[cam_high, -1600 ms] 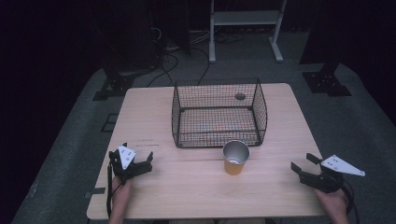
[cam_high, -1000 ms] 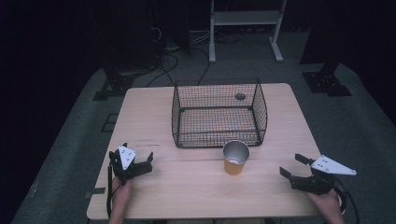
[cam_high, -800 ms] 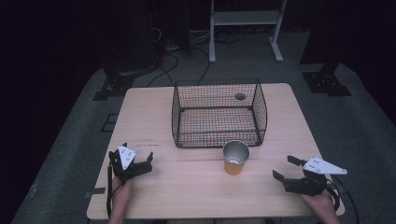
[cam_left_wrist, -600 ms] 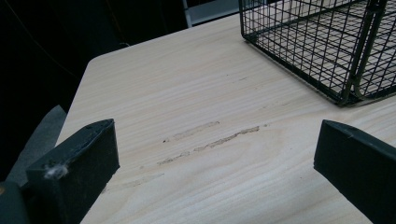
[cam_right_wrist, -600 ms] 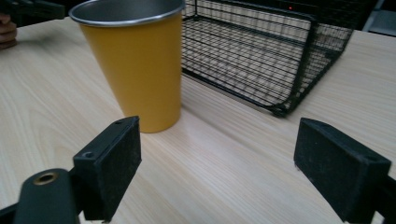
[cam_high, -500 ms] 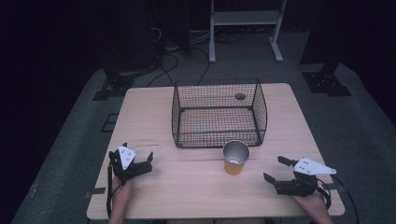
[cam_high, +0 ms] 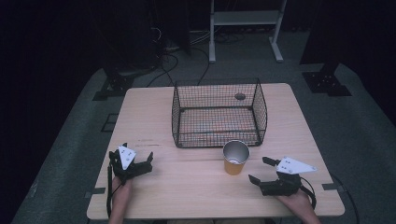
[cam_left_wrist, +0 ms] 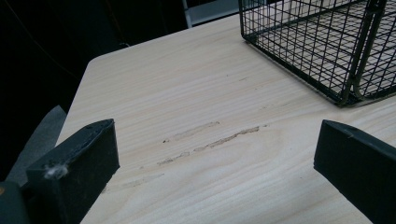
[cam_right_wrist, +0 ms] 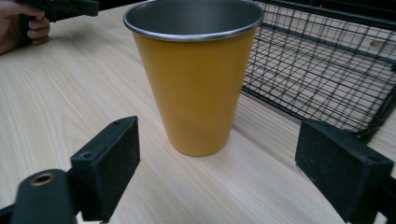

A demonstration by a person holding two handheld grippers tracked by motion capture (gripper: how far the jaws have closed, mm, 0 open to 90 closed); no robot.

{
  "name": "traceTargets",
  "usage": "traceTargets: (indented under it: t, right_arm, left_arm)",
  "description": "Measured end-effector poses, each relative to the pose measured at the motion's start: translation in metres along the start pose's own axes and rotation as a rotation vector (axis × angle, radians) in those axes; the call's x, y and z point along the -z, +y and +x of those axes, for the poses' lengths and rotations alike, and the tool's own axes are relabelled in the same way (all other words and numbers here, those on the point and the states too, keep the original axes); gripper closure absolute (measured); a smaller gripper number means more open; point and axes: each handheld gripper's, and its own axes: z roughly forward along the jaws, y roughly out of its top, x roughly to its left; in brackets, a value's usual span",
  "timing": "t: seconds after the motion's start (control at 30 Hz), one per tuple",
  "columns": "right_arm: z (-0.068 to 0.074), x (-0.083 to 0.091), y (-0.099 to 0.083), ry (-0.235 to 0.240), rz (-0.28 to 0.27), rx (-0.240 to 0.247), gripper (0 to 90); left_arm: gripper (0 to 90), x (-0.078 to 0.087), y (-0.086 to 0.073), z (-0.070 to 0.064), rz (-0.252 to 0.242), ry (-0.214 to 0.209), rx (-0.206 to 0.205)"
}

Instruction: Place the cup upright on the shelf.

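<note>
A yellow metal cup (cam_high: 235,158) (cam_right_wrist: 196,79) stands upright on the wooden table (cam_high: 196,191), just in front of a black wire basket (cam_high: 217,114). My right gripper (cam_high: 260,170) (cam_right_wrist: 219,158) is open, a short way right of the cup and aimed at it; the cup stands ahead of its jaws, not between them. Near the table's front left, my left gripper (cam_high: 148,161) (cam_left_wrist: 215,158) is open with nothing between its jaws, pointed toward the basket's near corner (cam_left_wrist: 345,56).
The basket looks empty. A small round hole (cam_high: 240,96) marks the table behind it. Bare wood lies between the two grippers. Beyond the table are a dark floor, cables and a white stand (cam_high: 245,18).
My right gripper has moved left from the table's right edge toward the cup. The left gripper, cup and basket have stayed put.
</note>
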Motion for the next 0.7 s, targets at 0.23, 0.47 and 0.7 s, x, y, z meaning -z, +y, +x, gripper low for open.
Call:
traceTargets:
  t: [0.23,0.47,0.7]
  right_arm:
    - [0.003,-0.015,0.004,0.012,-0.004,0.0,9.9]
    - [0.004,-0.034,0.009,-0.015,0.011,-0.011,9.6]
    - [0.006,-0.048,0.015,-0.022,0.026,0.002,7.6]
  left_arm:
    - [0.0,0.0,0.0,0.0,0.0,0.0,0.001]
    - [0.0,0.0,0.0,0.0,0.0,-0.001,0.0]
    - [0.0,0.0,0.0,0.0,-0.001,-0.003,-0.001]
